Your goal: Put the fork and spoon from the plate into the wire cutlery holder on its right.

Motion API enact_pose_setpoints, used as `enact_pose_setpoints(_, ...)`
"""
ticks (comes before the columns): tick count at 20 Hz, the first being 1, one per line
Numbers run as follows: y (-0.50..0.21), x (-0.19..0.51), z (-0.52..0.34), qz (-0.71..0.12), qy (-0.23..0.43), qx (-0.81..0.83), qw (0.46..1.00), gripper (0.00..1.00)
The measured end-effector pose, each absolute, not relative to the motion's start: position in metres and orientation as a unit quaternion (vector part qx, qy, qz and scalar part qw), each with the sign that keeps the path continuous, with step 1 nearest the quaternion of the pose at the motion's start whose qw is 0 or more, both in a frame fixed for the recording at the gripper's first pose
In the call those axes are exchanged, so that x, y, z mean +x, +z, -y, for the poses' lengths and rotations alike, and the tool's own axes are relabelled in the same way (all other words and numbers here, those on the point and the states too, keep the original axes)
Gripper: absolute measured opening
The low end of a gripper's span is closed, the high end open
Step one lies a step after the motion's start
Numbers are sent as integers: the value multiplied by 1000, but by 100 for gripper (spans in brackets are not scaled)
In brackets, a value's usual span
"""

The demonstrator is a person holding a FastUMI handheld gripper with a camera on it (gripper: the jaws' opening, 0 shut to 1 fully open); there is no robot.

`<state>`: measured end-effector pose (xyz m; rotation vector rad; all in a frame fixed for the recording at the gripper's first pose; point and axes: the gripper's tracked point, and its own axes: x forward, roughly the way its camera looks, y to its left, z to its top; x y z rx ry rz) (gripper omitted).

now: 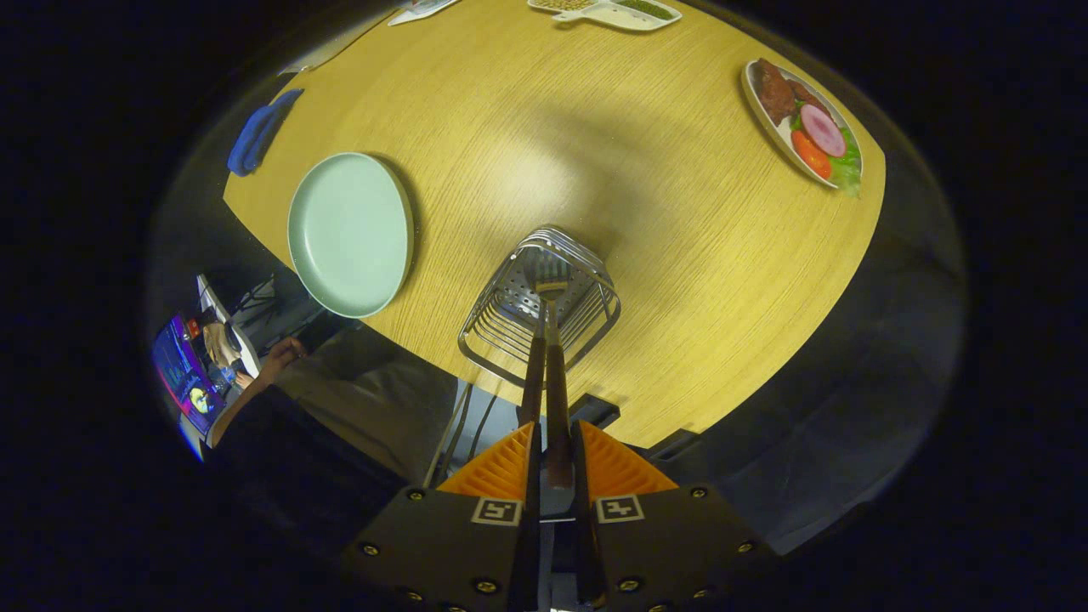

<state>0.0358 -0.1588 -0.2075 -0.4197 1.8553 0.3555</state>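
fork's (557,374) handle end: hidden between my gripper's (557,450) fingers, which pressed on it.
second utensil (534,374): head hidden behind the fork; kind could not be told.
wire cutlery holder (540,306): floor partly covered by fork's tines.
divided dish (608,10): far part cut off.

Gripper view: camera riding on the gripper (557,442), high above the wooden table (663,221), facing steeply down along the fingers; the wire cutlery holder (537,308) lies nearest, just beyond the fingertips, the pale green plate (348,234) beside it, the table's far edge farthest
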Motion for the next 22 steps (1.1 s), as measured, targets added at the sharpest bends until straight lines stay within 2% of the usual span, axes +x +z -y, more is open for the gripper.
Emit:
enact_pose_setpoints(1,-202,37,161,-778,146,-175,585,22)
enact_pose_setpoints(4,-182,42,155,-721,123,-158,663,22)
enact_pose_setpoints(7,-160,42,137,-633,104,-119,758,22)
enact_pose_setpoints(10,-137,27,102,-545,91,-84,829,22)
enact_pose_setpoints(12,-121,30,74,-458,76,-64,883,22)
enact_pose_setpoints(13,-112,32,60,-404,70,-52,911,27)
enact_pose_setpoints(14,-100,36,47,-354,59,-43,932,27)
enact_pose_setpoints(17,-55,21,21,-223,29,-37,974,27)
enact_pose_setpoints(19,-30,15,8,-150,18,-51,987,47)
enact_pose_setpoints(22,8,3,5,-63,-6,-39,997,46)
